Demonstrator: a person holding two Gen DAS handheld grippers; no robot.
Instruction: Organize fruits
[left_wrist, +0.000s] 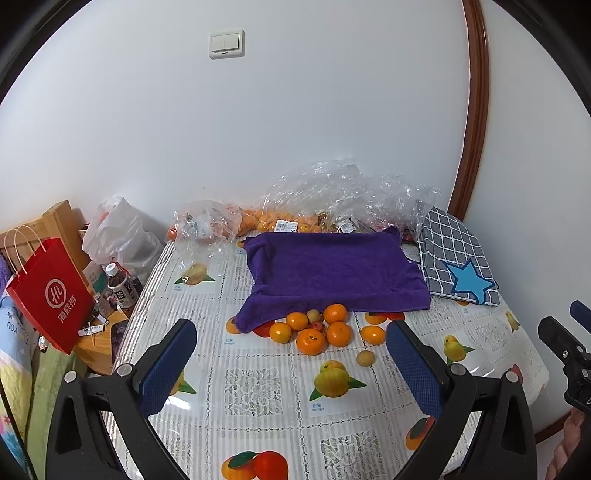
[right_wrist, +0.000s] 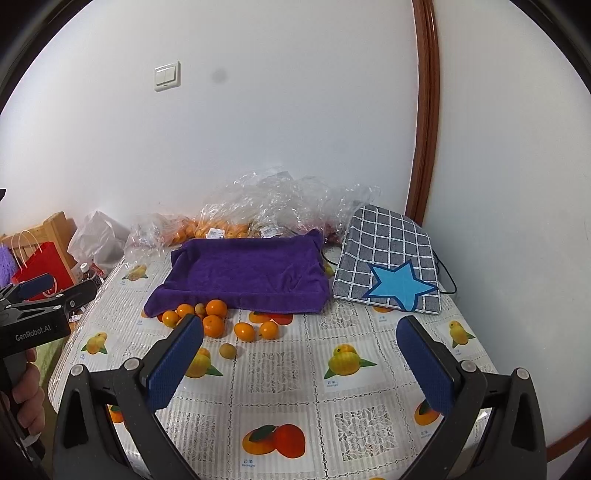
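Oranges are lying in a loose cluster on the table, just in front of the near edge of a purple towel; some are touching one another, and one is sitting slightly apart to the right. A small pale round fruit is resting alone, nearer the camera than the cluster. In the right wrist view the same oranges are showing just beyond the tip of that gripper's left finger. The table is wearing a tablecloth printed with fruit pictures. More oranges are lying inside crumpled clear plastic bags against the wall behind the towel. A grey checked cloth with a blue star is lying folded to the right of the towel, near it. A red paper bag is standing to the left of the table, beside some bottles.

The left gripper is hovering above the tablecloth with its jaws spread wide and nothing between them. The right gripper is likewise spread wide and holding nothing, and is pointing at bare tablecloth to the right of the cluster. A hand is gripping the left gripper's handle at the left edge of the right wrist view.
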